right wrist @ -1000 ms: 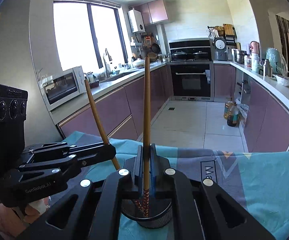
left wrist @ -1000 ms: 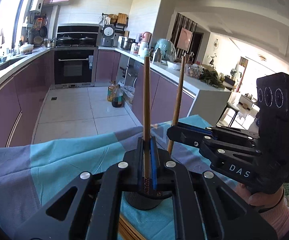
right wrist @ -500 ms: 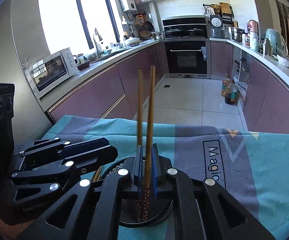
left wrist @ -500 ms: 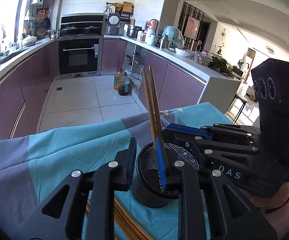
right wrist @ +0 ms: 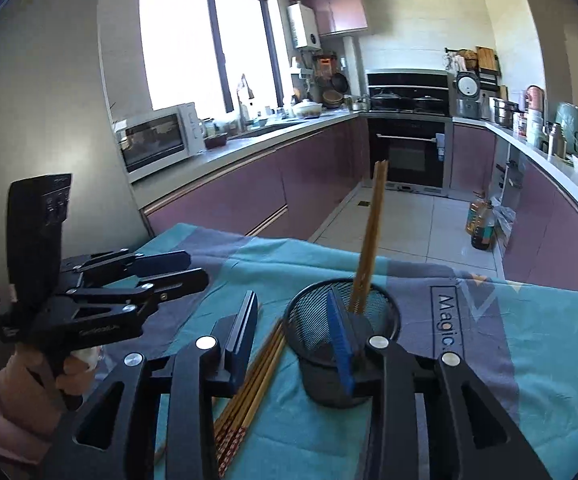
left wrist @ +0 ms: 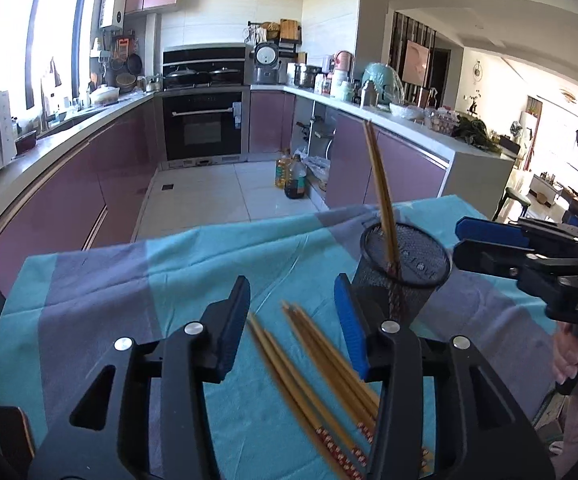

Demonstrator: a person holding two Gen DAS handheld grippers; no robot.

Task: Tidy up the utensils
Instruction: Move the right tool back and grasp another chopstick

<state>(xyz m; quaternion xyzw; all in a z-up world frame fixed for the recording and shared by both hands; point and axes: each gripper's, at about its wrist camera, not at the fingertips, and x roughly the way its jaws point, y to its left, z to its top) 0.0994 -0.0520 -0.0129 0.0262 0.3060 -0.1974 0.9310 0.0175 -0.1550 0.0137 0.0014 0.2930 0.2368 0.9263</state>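
Note:
A black mesh cup stands on the teal cloth, and two wooden chopsticks lean in it. Several loose chopsticks lie flat on the cloth to the cup's left. My left gripper hovers over the loose chopsticks. Its jaws are opening and its pads grip nothing. My right gripper is close in front of the cup, its right finger overlapping the cup's wall. Its jaws are opening too, with nothing pressed between them.
The teal and grey tablecloth covers the table, whose far edge drops to a tiled kitchen floor. Oil bottles stand on the floor by purple cabinets. A hand in a pink sleeve holds the left gripper.
Both grippers were shut on upright chopsticks above the cup. They have opened, left the two chopsticks standing in the cup, and drawn back and down, the left one over the loose chopsticks.

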